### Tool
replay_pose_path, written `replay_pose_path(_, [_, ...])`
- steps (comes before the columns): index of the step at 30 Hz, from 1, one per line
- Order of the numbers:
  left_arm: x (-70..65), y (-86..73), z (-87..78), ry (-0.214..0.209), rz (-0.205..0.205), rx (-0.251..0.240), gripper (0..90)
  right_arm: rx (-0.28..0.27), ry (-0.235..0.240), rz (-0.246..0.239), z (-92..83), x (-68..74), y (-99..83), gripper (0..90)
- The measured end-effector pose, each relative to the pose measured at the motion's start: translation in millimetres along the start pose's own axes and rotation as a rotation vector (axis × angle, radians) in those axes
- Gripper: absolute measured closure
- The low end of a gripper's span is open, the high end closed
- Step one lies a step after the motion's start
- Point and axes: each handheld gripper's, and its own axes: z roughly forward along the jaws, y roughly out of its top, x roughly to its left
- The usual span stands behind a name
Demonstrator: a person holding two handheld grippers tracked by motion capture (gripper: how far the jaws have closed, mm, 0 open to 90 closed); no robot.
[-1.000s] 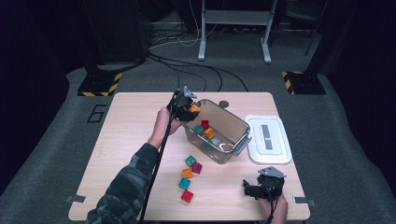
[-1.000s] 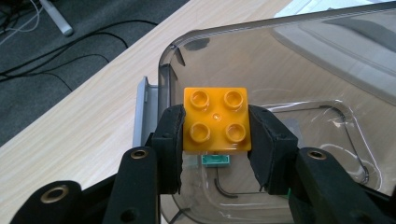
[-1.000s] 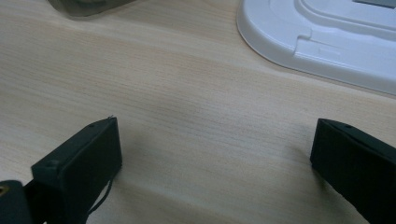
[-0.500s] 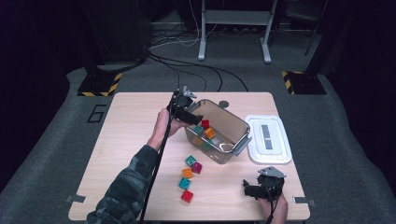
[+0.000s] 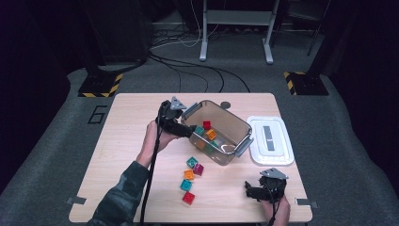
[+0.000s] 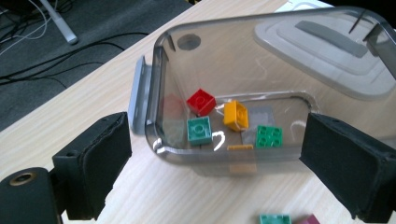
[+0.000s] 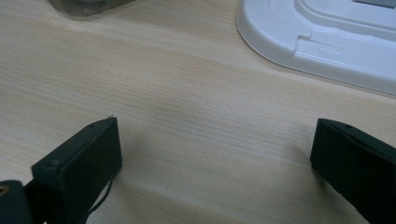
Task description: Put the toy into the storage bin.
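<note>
Four blocks, maybe a fifth behind the glare, lie in the clear box (image 5: pixel 221 134); five more (image 5: pixel 190 178) wait on the surface at its 7 o'clock. The left tool (image 5: pixel 188 133), jaws just opened and empty, sits at the box's 9 o'clock rim; the right tool (image 5: pixel 251 192) rests apart, empty.

Clear tub (image 5: pixel 221 136) upright mid-table; coloured bricks (image 6: pixel 201 129) loose inside

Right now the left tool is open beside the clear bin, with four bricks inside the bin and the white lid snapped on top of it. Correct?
Not quite. The white lid is not on the clear bin; it lies flat on the table beside it, as the high view shows. The rest holds: the left tool is open, and four bricks sit in the bin.
</note>
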Motion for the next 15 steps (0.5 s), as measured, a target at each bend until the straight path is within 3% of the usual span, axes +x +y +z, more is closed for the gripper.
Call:
replay_pose_path(8, [0.2, -37.3, -6.1, 0.013, -0.036, 0.026, 5.3, 0.000, -0.001, 0.000, 0.0, -0.1, 0.0, 1.0])
replay_pose_path(15, [-7.3, -67.9, 2.2, -0.020, -0.063, 0.063, 4.3, -0.001, -0.002, 0.001, 0.1, 0.0, 0.0, 1.0])
